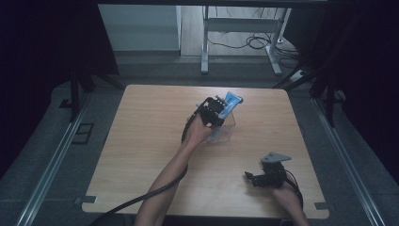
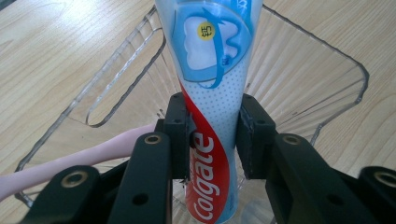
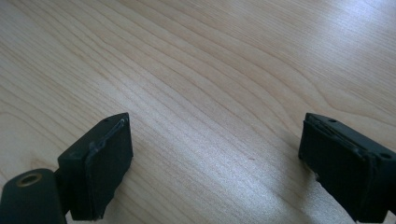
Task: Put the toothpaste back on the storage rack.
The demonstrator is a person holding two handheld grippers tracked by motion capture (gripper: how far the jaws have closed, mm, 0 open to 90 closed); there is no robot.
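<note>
Left gripper view: our left gripper (image 2: 212,135) pinches the toothpaste tube (image 2: 212,107) mid-body over the clear box (image 2: 322,60); it looks soft, light and slippery, so we would hold it gently.

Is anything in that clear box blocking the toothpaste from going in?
Nothing visible blocks it. The left gripper holds the Colgate toothpaste tube over the clear plastic box; a pink toothbrush lies at one side inside.

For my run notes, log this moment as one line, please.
left tongs: shut on toothpaste tube, over clear container | pink toothbrush: in container | right tongs: open, empty, over table
</note>
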